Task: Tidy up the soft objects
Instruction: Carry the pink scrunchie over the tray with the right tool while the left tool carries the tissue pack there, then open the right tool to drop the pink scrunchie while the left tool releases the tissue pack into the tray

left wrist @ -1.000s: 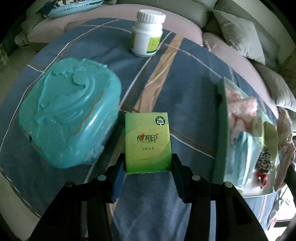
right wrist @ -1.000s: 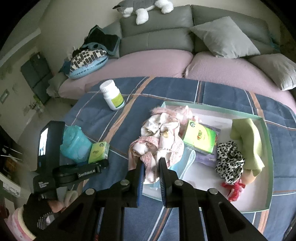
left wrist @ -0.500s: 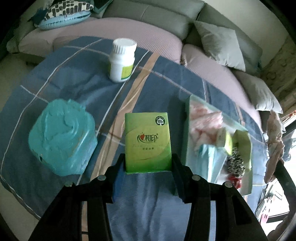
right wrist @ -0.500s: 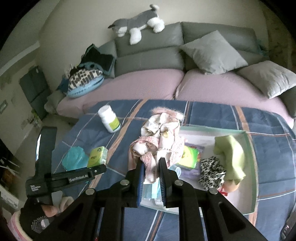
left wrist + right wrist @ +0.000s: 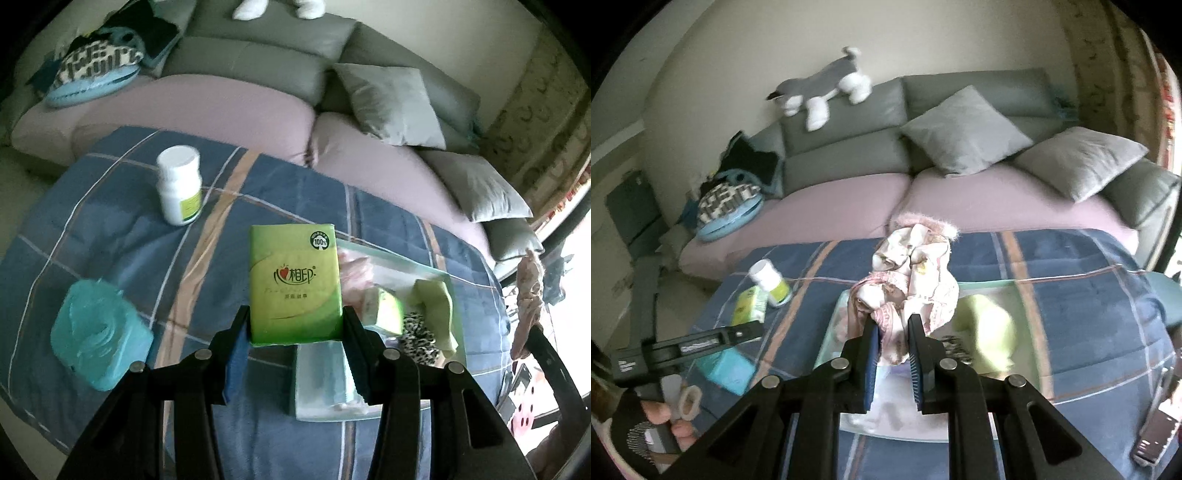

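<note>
The left gripper [image 5: 295, 328] has its 2 fingers pressed against the lower sides of a green tissue pack [image 5: 294, 284], which stands upright between them, lifted clear of the blue plaid blanket [image 5: 110, 229]. The right gripper [image 5: 891, 345] is pinched narrow on a bunched pink-and-white garment [image 5: 910, 280], whose fuzzy pink trim tops the bundle while the loose folds hang over both fingers.

Past the fingertips, both loads sit above or just beside the pale green tray [image 5: 436, 275], which already holds a second tissue pack, a leopard-print piece and a light green cloth. A teal pouch [image 5: 98, 334] and a white bottle [image 5: 180, 190] remain on the blanket, well apart from the tray; the bottle looks hard and probably does not belong with the rest.

The tissue pack is gripped only at its lower part, so a squeeze on its soft wrapper could let it tilt or slide out. The garment is the greater risk: only a fold is pinched, and a trailing edge could drape outside the tray's rim or catch on what lies inside. The tray contents are blurred in the right view, so free space there is hard to judge.
</note>
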### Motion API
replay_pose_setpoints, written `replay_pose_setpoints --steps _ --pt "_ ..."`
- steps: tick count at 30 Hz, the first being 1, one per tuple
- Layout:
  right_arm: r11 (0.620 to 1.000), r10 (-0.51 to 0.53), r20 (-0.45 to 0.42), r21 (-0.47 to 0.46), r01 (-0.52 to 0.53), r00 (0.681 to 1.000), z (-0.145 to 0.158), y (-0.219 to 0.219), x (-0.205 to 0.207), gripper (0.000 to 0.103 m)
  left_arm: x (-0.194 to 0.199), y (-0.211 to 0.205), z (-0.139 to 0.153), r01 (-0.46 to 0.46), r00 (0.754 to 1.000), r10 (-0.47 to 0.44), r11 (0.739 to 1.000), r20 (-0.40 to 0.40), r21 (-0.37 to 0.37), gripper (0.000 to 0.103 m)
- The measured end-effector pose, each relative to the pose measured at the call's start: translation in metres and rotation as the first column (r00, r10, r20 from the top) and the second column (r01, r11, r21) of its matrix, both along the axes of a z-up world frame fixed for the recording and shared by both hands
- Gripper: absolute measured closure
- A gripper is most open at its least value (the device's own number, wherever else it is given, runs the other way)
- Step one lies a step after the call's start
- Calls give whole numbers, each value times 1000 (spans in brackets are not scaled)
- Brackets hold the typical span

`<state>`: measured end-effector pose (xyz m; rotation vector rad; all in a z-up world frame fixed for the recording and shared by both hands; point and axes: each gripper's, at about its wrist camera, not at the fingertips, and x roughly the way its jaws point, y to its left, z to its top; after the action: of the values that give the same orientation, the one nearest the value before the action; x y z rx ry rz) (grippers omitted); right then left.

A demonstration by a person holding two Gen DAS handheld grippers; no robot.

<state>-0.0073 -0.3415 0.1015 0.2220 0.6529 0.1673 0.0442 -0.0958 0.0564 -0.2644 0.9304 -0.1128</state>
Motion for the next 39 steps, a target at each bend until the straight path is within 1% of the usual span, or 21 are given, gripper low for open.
replay_pose_setpoints --steps 4,7,10,14,23,29,35,39 --pt "998 -70 -4 -1 70 998 -1 -23 -2 87 3 -14 2 42 999 -42 999 5 -2 54" --pt "995 -103 -7 -7 103 995 -2 -35 -3 87 5 -29 3 87 996 -87 996 11 -1 54" --pt "991 -135 -15 -9 134 991 -5 -46 -4 87 6 -49 3 146 989 -146 989 13 6 54" --pt "988 -157 -34 -16 157 987 -11 -55 -3 87 9 -73 -5 210 978 -210 977 -10 18 54" --pt "988 -156 -121 -30 154 980 -42 -59 11 87 10 -111 -38 300 951 -295 953 -92 38 54" --pt "992 -127 -203 -43 120 971 -70 -56 15 87 11 -123 -58 328 937 -318 943 -142 54 54" --pt "996 -84 -304 -39 76 949 -105 -45 24 87 12 -130 -73 339 929 -324 939 -178 62 54" --pt "996 -83 -355 -41 73 931 -124 -46 28 87 13 -133 -81 346 925 -327 935 -194 72 54"
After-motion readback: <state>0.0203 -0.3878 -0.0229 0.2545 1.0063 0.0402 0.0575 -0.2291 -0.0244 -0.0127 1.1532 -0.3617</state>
